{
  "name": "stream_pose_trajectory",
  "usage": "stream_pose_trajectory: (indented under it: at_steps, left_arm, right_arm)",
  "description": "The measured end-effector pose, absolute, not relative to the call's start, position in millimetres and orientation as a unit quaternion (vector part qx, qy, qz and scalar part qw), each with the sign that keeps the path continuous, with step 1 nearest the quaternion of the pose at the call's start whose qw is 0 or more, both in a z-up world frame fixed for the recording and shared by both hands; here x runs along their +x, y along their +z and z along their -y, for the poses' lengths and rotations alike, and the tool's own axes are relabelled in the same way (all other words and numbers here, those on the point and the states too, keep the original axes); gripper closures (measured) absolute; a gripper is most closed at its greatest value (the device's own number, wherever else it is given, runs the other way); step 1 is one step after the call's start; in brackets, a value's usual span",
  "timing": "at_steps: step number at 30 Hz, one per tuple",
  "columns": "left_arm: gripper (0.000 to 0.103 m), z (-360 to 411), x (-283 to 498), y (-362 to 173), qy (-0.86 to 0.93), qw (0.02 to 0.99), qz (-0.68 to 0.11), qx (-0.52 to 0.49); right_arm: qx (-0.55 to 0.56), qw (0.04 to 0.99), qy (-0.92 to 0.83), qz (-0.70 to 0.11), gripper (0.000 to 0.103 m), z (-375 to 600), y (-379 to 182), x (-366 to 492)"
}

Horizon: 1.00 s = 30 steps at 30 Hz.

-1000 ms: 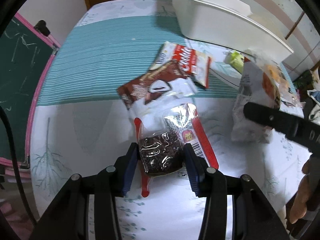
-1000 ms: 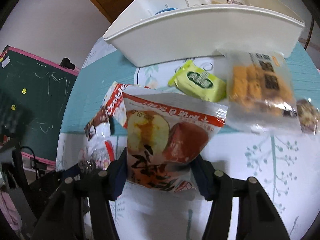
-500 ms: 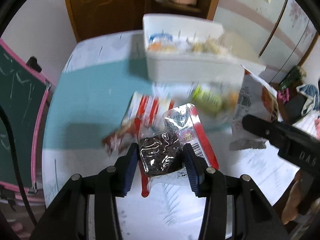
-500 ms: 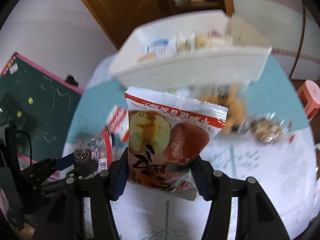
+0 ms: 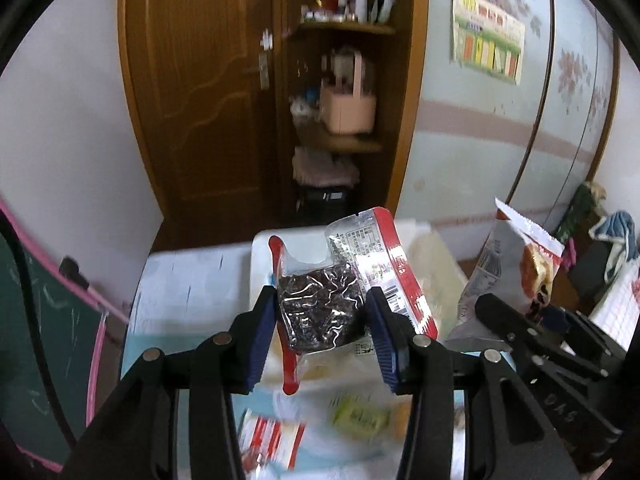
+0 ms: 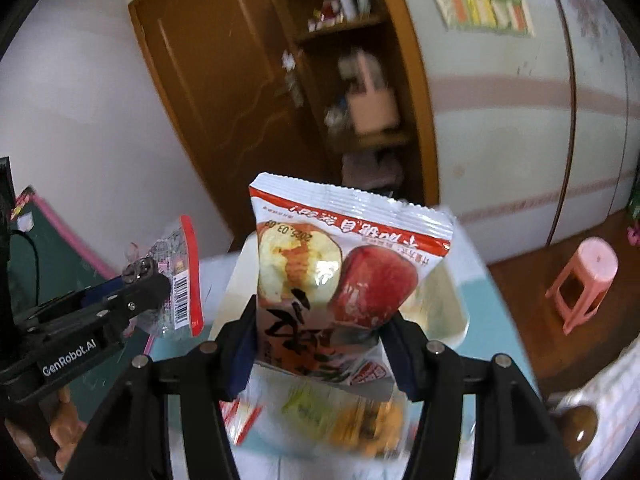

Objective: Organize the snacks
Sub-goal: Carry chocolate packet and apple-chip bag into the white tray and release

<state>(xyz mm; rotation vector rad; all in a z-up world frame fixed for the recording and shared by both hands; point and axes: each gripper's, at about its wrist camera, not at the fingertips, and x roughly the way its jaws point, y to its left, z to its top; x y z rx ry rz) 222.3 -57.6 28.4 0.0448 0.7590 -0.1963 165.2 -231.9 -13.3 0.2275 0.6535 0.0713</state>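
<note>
left fingers (image 5: 320, 322) clamp the dark snack pack (image 5: 318, 314); right fingers (image 6: 320, 338) clamp the apple bag (image 6: 340, 280).

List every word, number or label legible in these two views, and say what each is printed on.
"GenRobot.AI": side of the left gripper, seen from the right wrist.
"2025.03.09", last digit unsure, upside down: apple snack bag in the right gripper.
"DAS", partly readable: side of the right gripper, seen from the left wrist.
Too small or blurred: Chinese banner on the apple bag, barcode and print on the dark snack pack, wall poster.
</note>
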Motion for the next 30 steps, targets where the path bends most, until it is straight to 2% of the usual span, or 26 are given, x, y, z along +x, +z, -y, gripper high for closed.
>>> stream_pose_trajectory:
  at_steps: [7,14,16,17,18,20,21,22,23,30]
  left_arm:
    - [0.059,87,266,31,-0.084,0.927,-0.364,0.025]
    - [0.058,103,289,-3,-0.059,0.92,-0.385,0.052]
    - [0.046,102,298,-15,-0.043,0.917,-0.393,0.055]
    - [0.02,102,300,-19,-0.039,0.914,-0.399,0.057]
    - [0.0,101,303,-24,-0.033,0.911,-0.407,0.056]
    - [0.0,97,304,-31,-0.029,0.912,-0.406,0.051]
    - [0.0,96,305,-35,-0.032,0.91,-0.409,0.052]
    - [0.0,96,305,-39,-0.034,0.908,-0.414,0.054]
    - [0.0,96,305,-41,-0.034,0.906,-0.417,0.057]
    - [0.0,90,281,-41,-0.034,0.911,-0.406,0.063]
  right_arm:
    - [0.094,0.946,0.003,-0.31,0.046,237,1,211]
    - [0.069,0.927,-0.019,-0.367,0.044,240,-41,244]
    - [0.071,0.916,-0.009,-0.394,0.044,242,-58,253]
    - [0.073,0.912,-0.005,-0.403,0.043,244,-64,256]
    - [0.073,0.909,-0.005,-0.409,0.042,245,-70,257]
    - [0.069,0.909,-0.003,-0.411,0.022,245,-76,255]
    - [0.068,0.91,-0.002,-0.408,0.016,246,-77,254]
    - [0.067,0.912,0.001,-0.406,0.007,246,-77,252]
    - [0.067,0.913,0.004,-0.402,0.003,246,-77,250]
    - [0.087,0.914,0.001,-0.396,0.003,242,-75,226]
